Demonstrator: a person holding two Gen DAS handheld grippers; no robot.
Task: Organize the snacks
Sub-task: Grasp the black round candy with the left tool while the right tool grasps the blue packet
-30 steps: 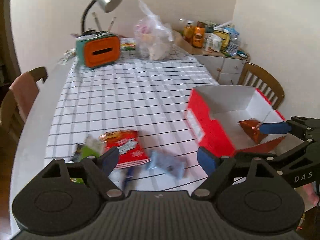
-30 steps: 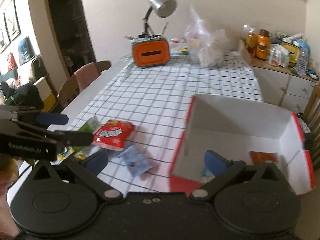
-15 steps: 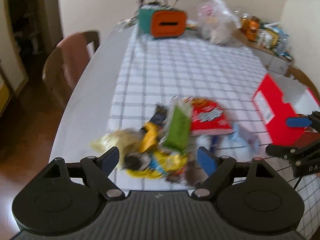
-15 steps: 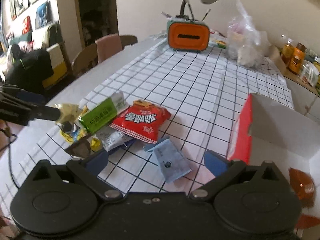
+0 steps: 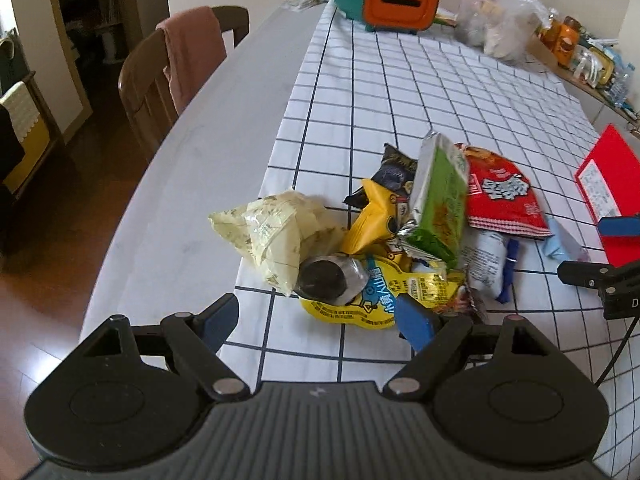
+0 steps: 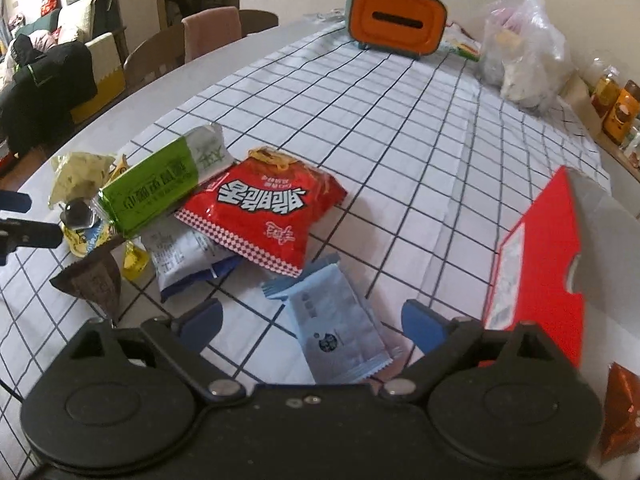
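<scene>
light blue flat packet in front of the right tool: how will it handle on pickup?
The light blue packet lies flat and thin on the tablecloth, so it is probably light and floppy, sagging from an edge pinch. Its film looks smooth, likely slippery. The right tool, open over it, may slide it rather than lift it.

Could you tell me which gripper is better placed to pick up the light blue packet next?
The right gripper: it is open and the light blue packet lies between its fingers, beside the red box. The left gripper hovers open over the pile.
</scene>
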